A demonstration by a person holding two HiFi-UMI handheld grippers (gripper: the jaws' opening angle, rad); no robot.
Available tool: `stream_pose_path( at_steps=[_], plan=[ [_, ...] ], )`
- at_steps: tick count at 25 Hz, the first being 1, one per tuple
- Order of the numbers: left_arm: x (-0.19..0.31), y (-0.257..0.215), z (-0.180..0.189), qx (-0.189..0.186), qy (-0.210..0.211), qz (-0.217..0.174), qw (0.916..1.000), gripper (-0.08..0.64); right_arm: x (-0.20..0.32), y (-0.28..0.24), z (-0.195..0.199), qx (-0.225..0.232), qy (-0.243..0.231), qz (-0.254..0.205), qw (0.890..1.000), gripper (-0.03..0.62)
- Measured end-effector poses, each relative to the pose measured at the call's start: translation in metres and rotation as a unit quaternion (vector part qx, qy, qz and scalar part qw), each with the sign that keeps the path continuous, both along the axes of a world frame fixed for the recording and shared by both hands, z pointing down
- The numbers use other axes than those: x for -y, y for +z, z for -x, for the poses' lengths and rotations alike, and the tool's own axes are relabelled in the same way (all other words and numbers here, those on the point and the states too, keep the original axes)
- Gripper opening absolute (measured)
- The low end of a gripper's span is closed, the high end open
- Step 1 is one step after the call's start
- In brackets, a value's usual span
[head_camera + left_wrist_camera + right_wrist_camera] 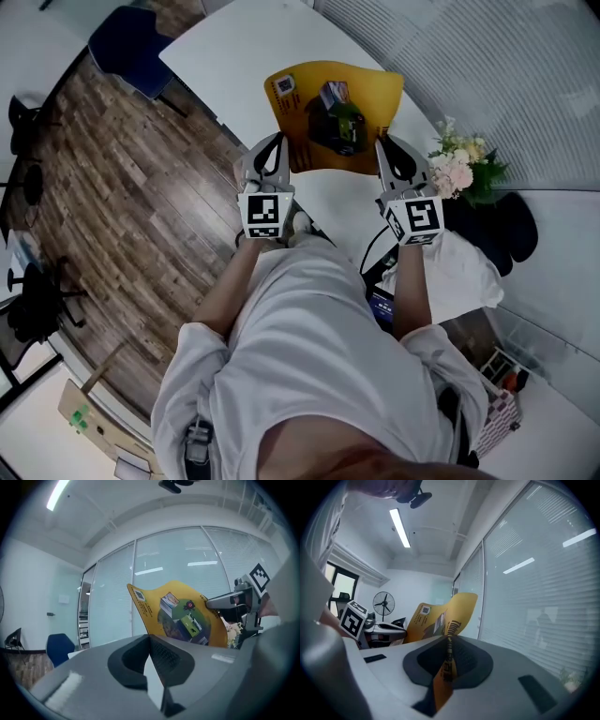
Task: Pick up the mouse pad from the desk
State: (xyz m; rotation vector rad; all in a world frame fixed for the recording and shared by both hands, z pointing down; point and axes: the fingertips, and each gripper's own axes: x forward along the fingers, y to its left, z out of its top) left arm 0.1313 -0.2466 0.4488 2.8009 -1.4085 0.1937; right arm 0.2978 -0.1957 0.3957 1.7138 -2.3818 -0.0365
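Note:
The mouse pad (333, 103) is yellow with printed pictures and a QR code, and it hangs in the air above the white desk (234, 56), held up between both grippers. My left gripper (275, 150) is shut on its left edge, and my right gripper (392, 155) is shut on its right edge. In the left gripper view the pad (180, 616) rises beyond the closed jaws of the left gripper (150, 641), with the right gripper (234, 599) at its far side. In the right gripper view the pad's yellow edge (446, 667) is pinched in the right gripper (449, 641).
A blue chair (131, 47) stands on the wood floor (122, 206) left of the desk. A bunch of pale flowers (459, 169) and a dark object (511, 230) lie at the right. A standing fan (384, 604) and a glass wall with blinds (534, 583) surround the room.

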Motion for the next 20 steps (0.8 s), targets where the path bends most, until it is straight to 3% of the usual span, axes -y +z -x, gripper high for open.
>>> stream_pose_path(
  at_steps=[10,20],
  plan=[
    [-0.012,-0.082,0.026,-0.01,0.028,-0.063,0.9975,-0.002,-0.014,-0.066,0.024,-0.002,0.04,-0.076,0.996,0.032],
    [-0.015,-0.107,0.051,-0.011,0.037,-0.071,0.9967,-0.002,-0.019,-0.084,0.054,0.005,0.048,-0.096,0.994,0.028]
  ],
)
